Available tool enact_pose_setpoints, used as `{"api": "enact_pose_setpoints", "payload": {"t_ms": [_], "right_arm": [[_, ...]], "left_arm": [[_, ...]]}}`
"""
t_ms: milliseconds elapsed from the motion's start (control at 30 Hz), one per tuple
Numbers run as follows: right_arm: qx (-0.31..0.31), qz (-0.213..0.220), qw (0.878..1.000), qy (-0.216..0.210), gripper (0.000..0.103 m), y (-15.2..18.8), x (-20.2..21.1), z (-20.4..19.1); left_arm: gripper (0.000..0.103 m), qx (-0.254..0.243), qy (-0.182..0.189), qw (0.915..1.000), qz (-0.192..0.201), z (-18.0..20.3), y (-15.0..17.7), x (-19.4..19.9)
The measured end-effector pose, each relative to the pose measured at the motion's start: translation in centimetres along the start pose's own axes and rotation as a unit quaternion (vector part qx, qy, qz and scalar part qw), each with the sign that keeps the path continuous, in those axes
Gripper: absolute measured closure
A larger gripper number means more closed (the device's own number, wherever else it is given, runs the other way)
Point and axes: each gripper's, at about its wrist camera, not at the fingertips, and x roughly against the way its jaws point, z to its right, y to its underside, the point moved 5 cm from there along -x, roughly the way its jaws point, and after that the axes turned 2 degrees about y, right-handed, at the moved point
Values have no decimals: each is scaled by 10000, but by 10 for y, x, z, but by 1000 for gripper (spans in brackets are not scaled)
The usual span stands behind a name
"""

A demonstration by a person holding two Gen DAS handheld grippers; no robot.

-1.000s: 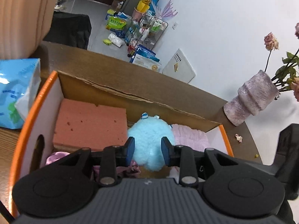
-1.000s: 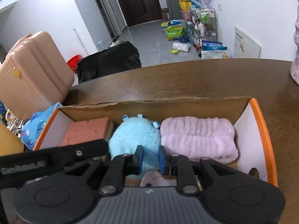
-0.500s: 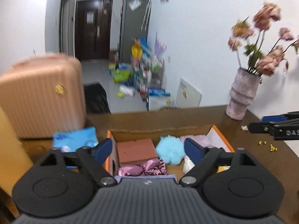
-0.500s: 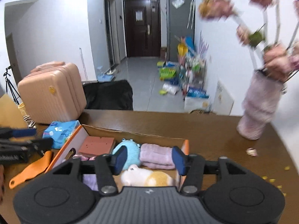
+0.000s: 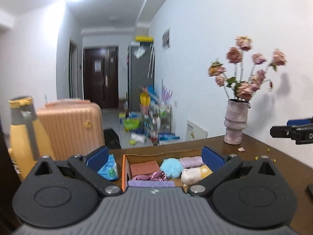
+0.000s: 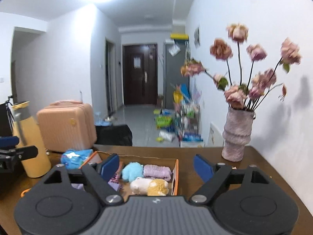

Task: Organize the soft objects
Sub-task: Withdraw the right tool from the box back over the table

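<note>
Standing back from the table (image 6: 195, 152), I see both tools held high and apart from the cardboard box (image 5: 123, 165), each with its jaws spread wide and nothing between them. The left gripper (image 5: 154, 156) frames the box from above; the right gripper (image 6: 156, 165) does the same from the other side, with the box toward its 11 o'clock.

Everything soft appears to be packed already: the orange sponge (image 5: 144, 168) at the box's 10 o'clock corner, the blue plush (image 5: 170, 167) beside it in the middle of the far row, the folded lilac towel (image 5: 191, 161) at 2 o'clock, the white-and-yellow plush (image 5: 195, 173) at 4 o'clock, and a shiny purple scrunchie (image 5: 154, 175) with a violet cloth (image 5: 150, 183) along the near edge. I judge the sorting step finished, or nearly so.

If anything remains, the next move calls for looking around the tabletop for a stray item; the blue tissue pack (image 5: 109, 168) lies just beside the box at its 9 o'clock.

The box's long axis runs 9 to 3 in the left view, its open face upward. The towel lies lengthwise along that same line.
</note>
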Motion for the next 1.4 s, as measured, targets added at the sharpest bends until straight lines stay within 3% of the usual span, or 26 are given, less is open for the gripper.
{"api": "enact_pose_setpoints", "payload": {"t_ms": [200,300,433,600,933,1133,1267,1367,1400], "right_arm": [[42,356,9992,-195,11,79,88,-31],[160,520,9985,-96,6,121,122,-50],[218,427,9988,77,6,171,156,-68],[368,81,9993,-7,6,200,170,-73],[-72,-226,9997,17,8,205,137,-58],[-333,-620,9975,-119,20,207,89,-41],[-481,-793,9954,-242,27,201,52,-27],[-662,-892,9929,-417,34,194,19,-16],[-698,-924,9922,-453,35,191,10,-14]], "left_arm": [[0,-56,-16,9992,403,21,72,97],[0,-215,-337,9982,454,32,110,140],[0,-549,-576,9959,440,44,140,179],[0,-581,-304,9977,190,51,159,196],[0,-259,-193,9991,-259,43,167,153],[0,212,208,9959,-859,50,174,98],[0,109,425,9936,-1040,68,172,56],[12,104,605,9911,-1183,80,171,22],[20,132,671,9897,-1255,84,171,12]]}}
